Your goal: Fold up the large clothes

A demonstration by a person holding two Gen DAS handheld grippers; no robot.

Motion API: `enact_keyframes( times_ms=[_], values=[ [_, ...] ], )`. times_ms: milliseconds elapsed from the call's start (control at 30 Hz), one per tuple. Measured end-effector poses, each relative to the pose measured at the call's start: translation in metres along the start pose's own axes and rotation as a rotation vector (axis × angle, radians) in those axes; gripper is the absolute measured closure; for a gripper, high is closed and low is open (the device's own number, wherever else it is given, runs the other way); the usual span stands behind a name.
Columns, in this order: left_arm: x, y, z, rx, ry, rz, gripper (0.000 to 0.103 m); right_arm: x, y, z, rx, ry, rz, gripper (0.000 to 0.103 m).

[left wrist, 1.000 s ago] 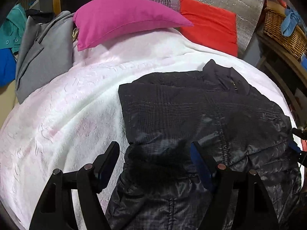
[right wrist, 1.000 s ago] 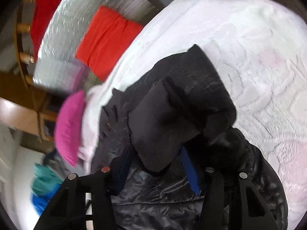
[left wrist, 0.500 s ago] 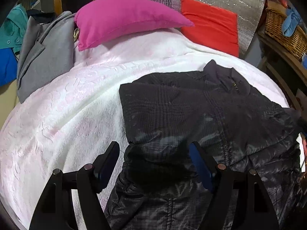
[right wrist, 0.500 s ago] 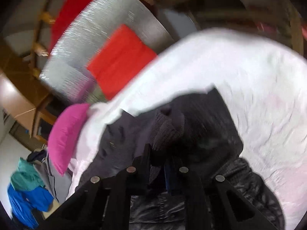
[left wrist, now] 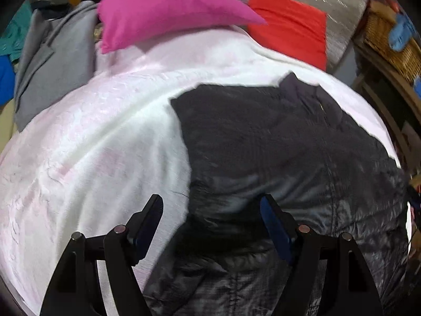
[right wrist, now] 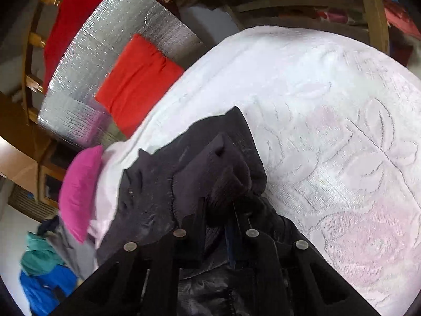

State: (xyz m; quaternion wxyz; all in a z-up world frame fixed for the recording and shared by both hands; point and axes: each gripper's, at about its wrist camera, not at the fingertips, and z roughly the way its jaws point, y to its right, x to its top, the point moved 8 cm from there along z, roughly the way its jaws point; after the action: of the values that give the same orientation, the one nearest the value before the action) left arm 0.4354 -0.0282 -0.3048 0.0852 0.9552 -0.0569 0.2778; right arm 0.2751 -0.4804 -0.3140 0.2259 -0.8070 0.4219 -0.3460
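Jacket (left wrist: 276,142), black puffer type, lies spread on the bed's white-pink blanket (left wrist: 86,158), collar pointing toward the pillows at the far end. On my left cam the left tongs (left wrist: 210,210) stand wide apart, nothing between them; they hang over the jacket's near left edge, one finger over the blanket, the other over the dark fabric. Can't tell if they touch the cloth.

On my right cam the right tongs (right wrist: 218,210) are nearly closed and pinching a bunched dark piece of the jacket (right wrist: 210,168), prob. a sleeve or cuff, which rises in a lump ahead of the fingertips. Rest of the garment trails under and behind the tongs.

Bkgd: pink pillow (left wrist: 168,10) and red pillow (left wrist: 286,23) at the head of the bed, against a silver foil-like panel (left wrist: 339,2). Grey garment (left wrist: 52,60) lies at the bed's left side, beside the pink pillow. Wicker basket (left wrist: 389,42) on a shelf to the right. Left view a bit blurred.
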Motion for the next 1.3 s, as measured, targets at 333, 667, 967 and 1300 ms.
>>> enact_keyframes(
  times_ms=[333,667,967,1300],
  values=[
    [0.007,-0.036,0.007,-0.030,-0.023,-0.133,0.024,0.026,0.010,0.008,0.011,0.079,0.021,0.013],
    [-0.009,-0.030,0.033,-0.256,-0.146,-0.268,0.023,-0.006,-0.006,0.071,-0.115,-0.101,-0.156,0.046],
    [-0.008,-0.011,0.036,-0.168,-0.118,-0.154,0.035,-0.011,-0.010,0.054,-0.134,-0.100,-0.214,0.067],
    [0.000,-0.003,0.027,-0.195,-0.082,-0.166,0.028,0.009,-0.003,0.027,-0.037,-0.027,-0.102,0.029]
  ],
)
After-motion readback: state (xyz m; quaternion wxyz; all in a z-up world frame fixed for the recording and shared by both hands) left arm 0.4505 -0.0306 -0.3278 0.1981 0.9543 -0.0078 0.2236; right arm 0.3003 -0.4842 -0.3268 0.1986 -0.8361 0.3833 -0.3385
